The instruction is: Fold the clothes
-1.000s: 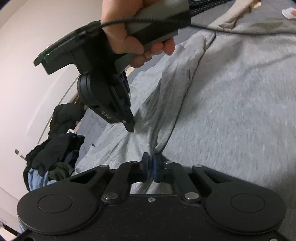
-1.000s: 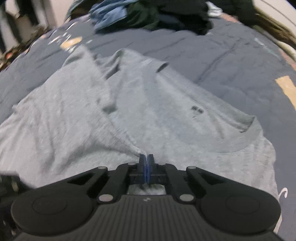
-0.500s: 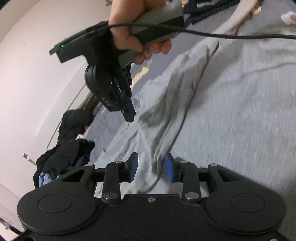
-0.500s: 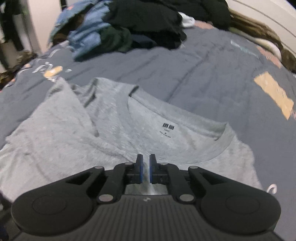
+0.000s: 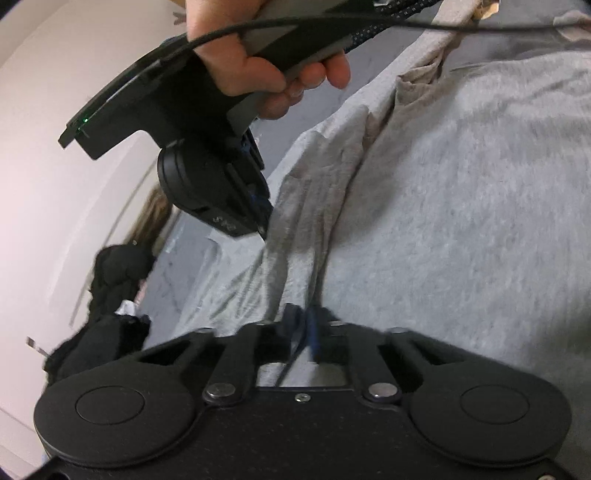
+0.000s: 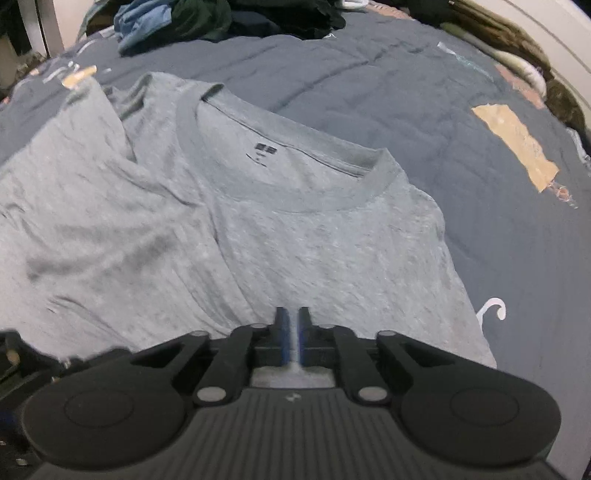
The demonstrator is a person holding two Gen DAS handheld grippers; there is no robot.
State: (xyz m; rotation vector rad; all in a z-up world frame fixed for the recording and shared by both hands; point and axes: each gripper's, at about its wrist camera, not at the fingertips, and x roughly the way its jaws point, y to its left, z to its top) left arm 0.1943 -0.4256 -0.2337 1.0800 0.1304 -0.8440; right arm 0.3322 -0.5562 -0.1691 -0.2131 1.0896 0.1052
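The grey shirt [image 6: 332,240] lies spread on the bed [image 6: 406,92], collar [image 6: 295,201] away from us and label showing, with its left side folded in over the body. We see the left tongs [image 5: 303,328], which have just been closing, pinched on a raised ridge of the shirt. The right tongs [image 6: 293,332], held in a hand [image 5: 251,62], have also just been closing and stand at a thin slit, their tip at the folded edge. We cannot tell whether cloth is caught there. A pile of dark and blue clothes [image 6: 221,18] sits at the far end of the bed.
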